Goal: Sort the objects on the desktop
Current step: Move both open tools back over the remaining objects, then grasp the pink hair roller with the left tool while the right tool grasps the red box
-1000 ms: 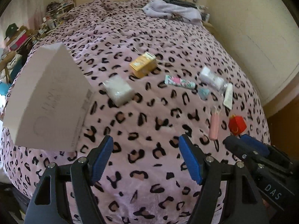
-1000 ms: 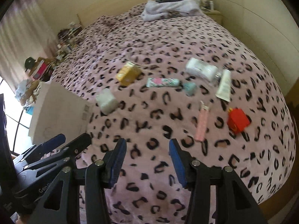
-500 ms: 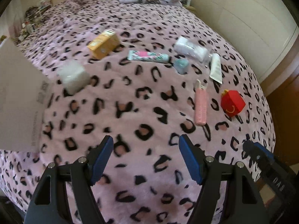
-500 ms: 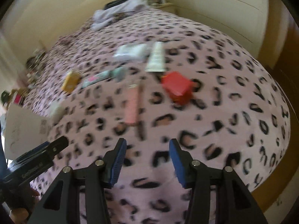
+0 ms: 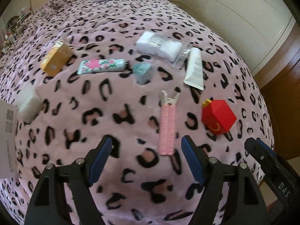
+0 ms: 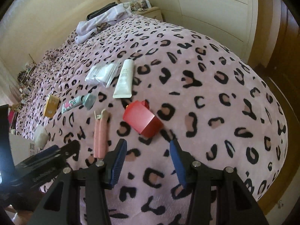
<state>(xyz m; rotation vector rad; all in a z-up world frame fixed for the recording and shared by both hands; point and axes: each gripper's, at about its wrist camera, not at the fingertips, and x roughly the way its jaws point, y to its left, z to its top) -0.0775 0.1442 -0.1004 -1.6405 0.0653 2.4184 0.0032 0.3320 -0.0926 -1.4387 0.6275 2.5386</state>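
Observation:
Small items lie on a pink leopard-print bed. A red box (image 5: 218,117) (image 6: 141,119), a pink clip (image 5: 167,125) (image 6: 100,133), a white tube (image 5: 195,68) (image 6: 124,78), a white packet (image 5: 159,46) (image 6: 100,74), a teal cap (image 5: 142,72) (image 6: 89,100), a floral tube (image 5: 102,66) (image 6: 72,104), an orange box (image 5: 56,58) (image 6: 51,106) and a white block (image 5: 30,105) (image 6: 41,136). My left gripper (image 5: 146,151) is open, just short of the pink clip. My right gripper (image 6: 148,156) is open, just short of the red box.
A white cardboard box (image 5: 6,140) (image 6: 20,147) stands at the bed's left edge. Folded clothes (image 6: 101,23) lie at the far end. A white wardrobe (image 6: 215,9) and wooden floor are to the right. Clutter stands beyond the bed's left side.
Both grippers have swung right and moved closer to the items. The red box and pink clip now lie just ahead of the fingers. The white cardboard box has slid to the left edge.

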